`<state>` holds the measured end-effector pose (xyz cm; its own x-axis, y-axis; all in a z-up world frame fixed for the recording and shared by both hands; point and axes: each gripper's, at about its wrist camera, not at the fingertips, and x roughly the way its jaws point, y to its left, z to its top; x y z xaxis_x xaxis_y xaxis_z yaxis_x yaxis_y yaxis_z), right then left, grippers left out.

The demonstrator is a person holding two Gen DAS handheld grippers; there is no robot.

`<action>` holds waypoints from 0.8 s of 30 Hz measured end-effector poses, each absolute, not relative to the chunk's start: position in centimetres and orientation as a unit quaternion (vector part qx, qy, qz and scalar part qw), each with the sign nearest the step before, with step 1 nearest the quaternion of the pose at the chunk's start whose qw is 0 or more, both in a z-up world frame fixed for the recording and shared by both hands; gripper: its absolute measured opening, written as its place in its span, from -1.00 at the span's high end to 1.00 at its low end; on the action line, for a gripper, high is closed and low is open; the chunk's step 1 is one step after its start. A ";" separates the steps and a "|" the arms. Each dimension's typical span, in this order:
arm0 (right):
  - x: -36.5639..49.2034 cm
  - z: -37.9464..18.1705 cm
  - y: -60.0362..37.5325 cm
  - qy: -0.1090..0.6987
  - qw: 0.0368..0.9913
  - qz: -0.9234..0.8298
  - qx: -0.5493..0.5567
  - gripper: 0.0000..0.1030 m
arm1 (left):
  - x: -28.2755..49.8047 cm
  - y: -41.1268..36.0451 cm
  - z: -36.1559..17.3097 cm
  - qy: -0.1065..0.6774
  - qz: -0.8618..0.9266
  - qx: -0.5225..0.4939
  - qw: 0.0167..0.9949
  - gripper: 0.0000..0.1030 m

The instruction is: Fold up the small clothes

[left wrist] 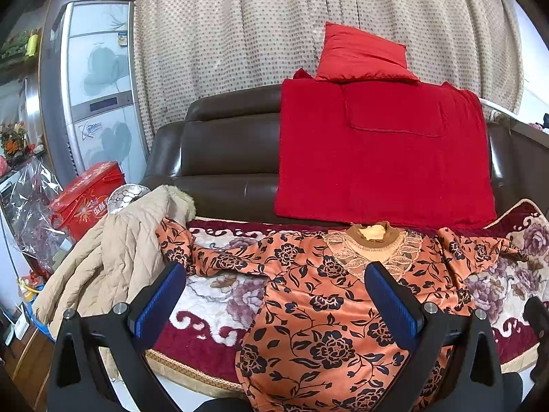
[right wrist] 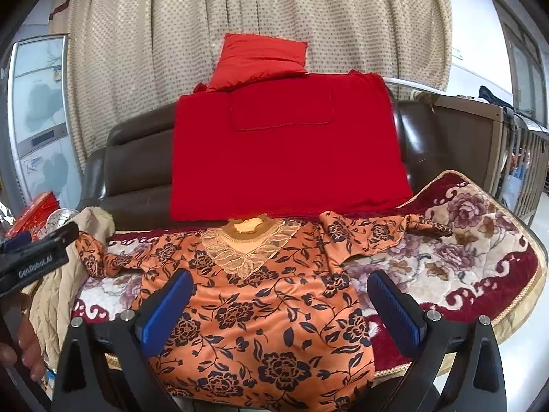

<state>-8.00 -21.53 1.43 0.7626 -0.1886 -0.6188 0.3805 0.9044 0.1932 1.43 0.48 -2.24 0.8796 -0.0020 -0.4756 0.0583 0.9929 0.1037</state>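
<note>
An orange top with black flowers (left wrist: 319,312) (right wrist: 260,309) lies flat and face up on the flowered blanket (left wrist: 212,309) (right wrist: 463,257). Its lace collar points toward the sofa back, both sleeves are spread sideways, and its hem hangs over the front edge. My left gripper (left wrist: 274,281) hovers open over the top's left side and the blanket. My right gripper (right wrist: 279,292) hovers open over the top's middle. Neither set of blue pads touches cloth. The left gripper's body (right wrist: 31,261) shows at the right wrist view's left edge, held by a hand.
A beige quilted coat (left wrist: 113,257) (right wrist: 58,285) lies heaped beside the left sleeve. A red blanket (left wrist: 381,158) (right wrist: 288,151) and red cushion (left wrist: 363,55) drape the dark leather sofa back (left wrist: 226,147). A red box (left wrist: 85,202) and fridge (left wrist: 99,86) stand left; a wooden crib (right wrist: 514,158) stands right.
</note>
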 end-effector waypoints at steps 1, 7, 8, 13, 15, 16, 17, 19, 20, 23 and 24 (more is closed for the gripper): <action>-7.9 1.4 -21.7 0.308 0.926 -0.155 0.156 -1.00 | 1.5 0.5 -2.3 0.245 -0.016 0.058 0.968 -1.00; -7.3 1.7 -21.9 0.311 0.925 -0.157 0.155 -1.00 | 1.7 0.5 -2.4 0.248 -0.017 0.058 0.967 -1.00; -7.2 1.7 -21.9 0.311 0.925 -0.156 0.154 -1.00 | 1.7 0.5 -2.5 0.248 -0.018 0.058 0.967 -1.00; -6.8 2.0 -21.6 0.309 0.927 -0.155 0.149 -1.00 | 1.8 0.7 -2.7 0.249 -0.019 0.058 0.967 -1.00; -6.6 2.3 -21.5 0.307 0.927 -0.156 0.148 -1.00 | 2.0 0.8 -2.8 0.250 -0.019 0.058 0.966 -1.00; -6.5 2.4 -21.6 0.307 0.927 -0.156 0.148 -1.00 | 2.0 0.9 -2.8 0.250 -0.019 0.059 0.966 -1.00; -6.4 2.5 -21.6 0.306 0.928 -0.155 0.148 -1.00 | 2.0 0.9 -2.8 0.251 -0.019 0.058 0.966 -1.00; -6.1 2.6 -21.6 0.305 0.928 -0.155 0.148 -1.00 | 2.1 0.9 -2.9 0.251 -0.019 0.058 0.966 -1.00; -6.0 2.7 -21.6 0.305 0.928 -0.155 0.148 -1.00 | 2.1 0.8 -2.9 0.251 -0.018 0.058 0.966 -1.00; -5.9 2.8 -21.6 0.305 0.928 -0.154 0.150 -1.00 | 2.1 0.9 -3.0 0.251 -0.018 0.058 0.966 -1.00; -5.8 2.8 -21.7 0.305 0.928 -0.155 0.150 -1.00 | 2.1 0.8 -2.9 0.251 -0.018 0.058 0.966 -1.00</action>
